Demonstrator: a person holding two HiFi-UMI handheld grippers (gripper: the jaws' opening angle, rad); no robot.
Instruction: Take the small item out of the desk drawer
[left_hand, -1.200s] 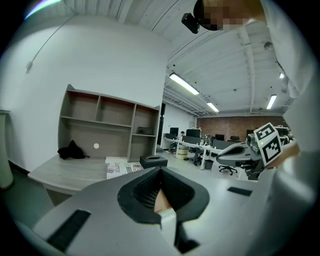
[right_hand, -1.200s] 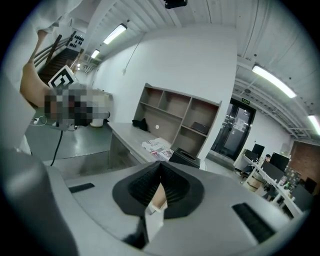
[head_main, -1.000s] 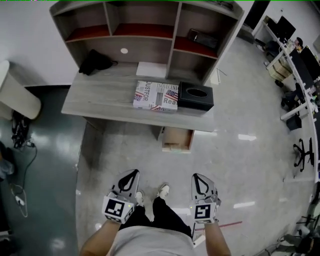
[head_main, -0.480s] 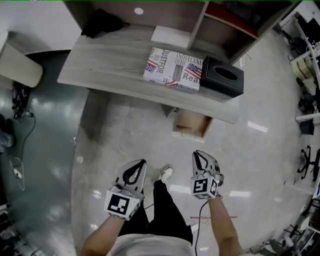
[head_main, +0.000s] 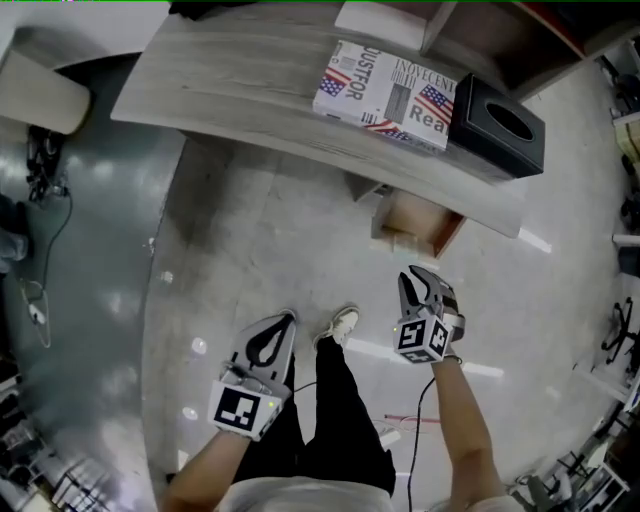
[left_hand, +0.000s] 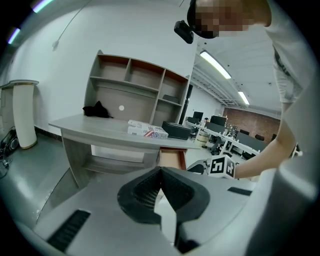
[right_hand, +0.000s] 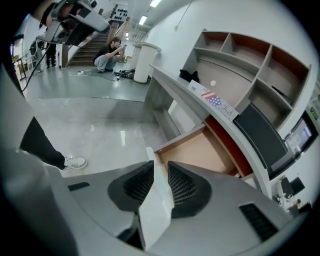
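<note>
A wooden drawer (head_main: 415, 225) stands pulled out under the right part of the grey desk (head_main: 250, 90). The right gripper view shows the drawer's bare tan floor (right_hand: 200, 152), and no small item shows in the part I see. My right gripper (head_main: 418, 275) is held over the floor just short of the drawer front. Its jaws (right_hand: 160, 167) are opening, a narrow gap between them with nothing in it. My left gripper (head_main: 283, 322) hangs lower and to the left, near the person's shoe, and its jaws (left_hand: 160, 172) meet at the tips, empty.
On the desk lie a flag-printed box (head_main: 390, 85) and a black tissue box (head_main: 500, 125). A white cylinder (head_main: 40, 95) and cables (head_main: 35, 170) are at the left. A red cable (head_main: 410, 420) lies on the floor by the person's legs. A person (right_hand: 111, 52) crouches far off.
The desk and drawer have come closer in the head view. My right gripper has gone forward toward the drawer while the left stayed back by the legs.
</note>
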